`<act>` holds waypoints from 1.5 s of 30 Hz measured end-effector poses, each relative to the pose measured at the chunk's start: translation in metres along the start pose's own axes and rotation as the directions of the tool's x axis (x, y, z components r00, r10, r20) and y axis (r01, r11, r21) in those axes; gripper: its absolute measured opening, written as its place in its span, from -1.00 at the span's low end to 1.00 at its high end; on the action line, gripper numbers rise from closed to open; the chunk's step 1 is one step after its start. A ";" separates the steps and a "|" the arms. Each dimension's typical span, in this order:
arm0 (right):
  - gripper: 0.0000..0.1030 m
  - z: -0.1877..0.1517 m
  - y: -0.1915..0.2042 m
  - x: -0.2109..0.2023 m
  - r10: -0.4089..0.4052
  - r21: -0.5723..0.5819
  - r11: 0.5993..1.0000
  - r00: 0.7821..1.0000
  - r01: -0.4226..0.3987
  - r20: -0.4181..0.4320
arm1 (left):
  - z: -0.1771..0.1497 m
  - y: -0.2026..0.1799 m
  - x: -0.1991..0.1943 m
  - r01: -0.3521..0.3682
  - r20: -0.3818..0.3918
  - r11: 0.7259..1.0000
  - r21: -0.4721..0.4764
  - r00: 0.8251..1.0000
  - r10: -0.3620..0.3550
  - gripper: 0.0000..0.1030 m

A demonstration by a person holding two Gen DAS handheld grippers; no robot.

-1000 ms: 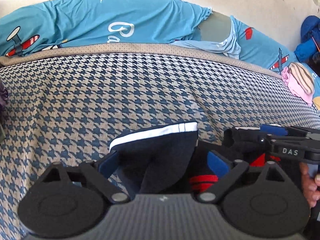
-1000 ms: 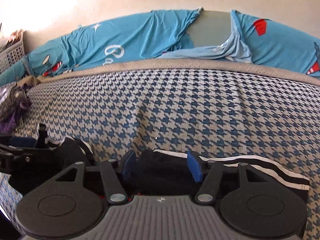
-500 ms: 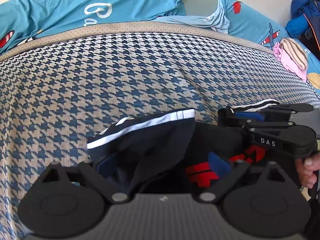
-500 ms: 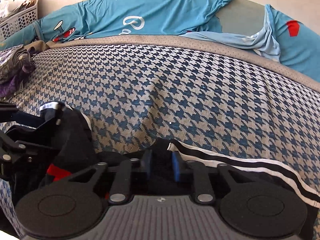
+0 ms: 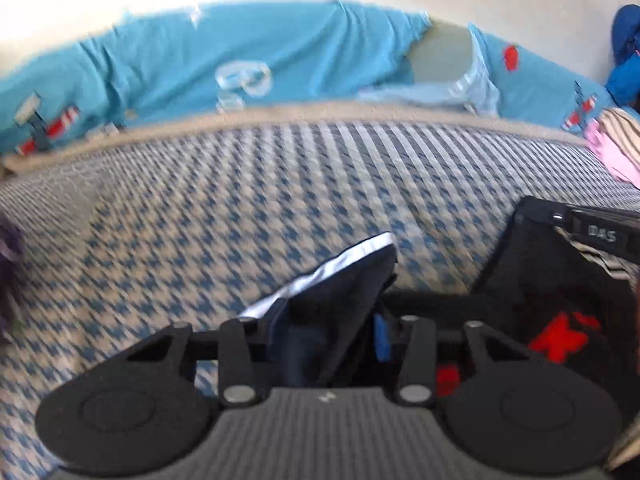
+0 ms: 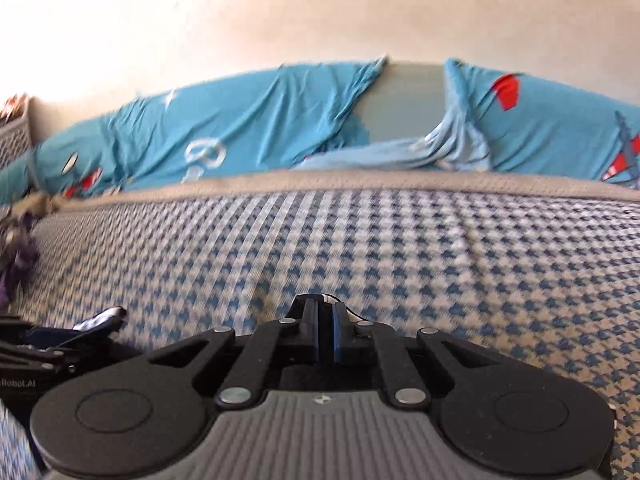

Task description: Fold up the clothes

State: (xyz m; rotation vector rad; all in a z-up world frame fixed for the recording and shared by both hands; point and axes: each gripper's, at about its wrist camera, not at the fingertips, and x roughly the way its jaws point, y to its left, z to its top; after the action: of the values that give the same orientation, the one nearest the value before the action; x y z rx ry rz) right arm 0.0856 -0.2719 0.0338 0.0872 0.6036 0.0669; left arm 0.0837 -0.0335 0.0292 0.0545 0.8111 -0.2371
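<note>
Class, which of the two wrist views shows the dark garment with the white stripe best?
The left wrist view: the dark garment fills the left gripper, stripe and red print visible. The right wrist view shows only a corner at its left edge.

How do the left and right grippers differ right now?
The left gripper pinches a thick bunch of the dark garment, its fingers held apart; the right gripper has its fingers nearly touching, only a sliver of cloth showing at the tips. Both hover over the checked bedcover.

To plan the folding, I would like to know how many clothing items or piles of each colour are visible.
Black garment: 1
Pink pile: 1
Purple pile: 1
Dark blue pile: 1
Total: 4
</note>
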 end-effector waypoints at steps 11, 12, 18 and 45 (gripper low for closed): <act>-0.86 0.035 -0.024 0.001 -0.154 0.149 0.980 0.976 0.130 0.157 | 0.029 0.029 0.007 0.014 0.042 0.975 -0.221 0.999 -0.005 -0.22; -0.86 0.037 -0.026 0.002 -0.174 0.154 0.977 0.970 0.148 0.169 | 0.031 0.030 0.007 0.008 0.050 0.976 -0.219 0.999 0.003 -0.22; -0.86 0.049 -0.040 0.012 -0.235 0.219 0.957 0.952 0.190 0.199 | 0.049 0.045 0.014 -0.029 0.080 0.963 -0.269 0.995 0.053 -0.22; -0.07 0.068 -0.003 0.067 -0.058 0.084 0.995 0.996 0.052 0.072 | 0.054 0.080 0.057 0.046 -0.016 0.925 -0.377 0.998 -0.056 0.51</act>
State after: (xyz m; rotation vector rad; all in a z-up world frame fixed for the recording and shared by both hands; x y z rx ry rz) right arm 0.1799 -0.2733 0.0515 0.1517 0.5344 -0.0149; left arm 0.1785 0.0260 0.0218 -0.3274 0.8738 -0.1263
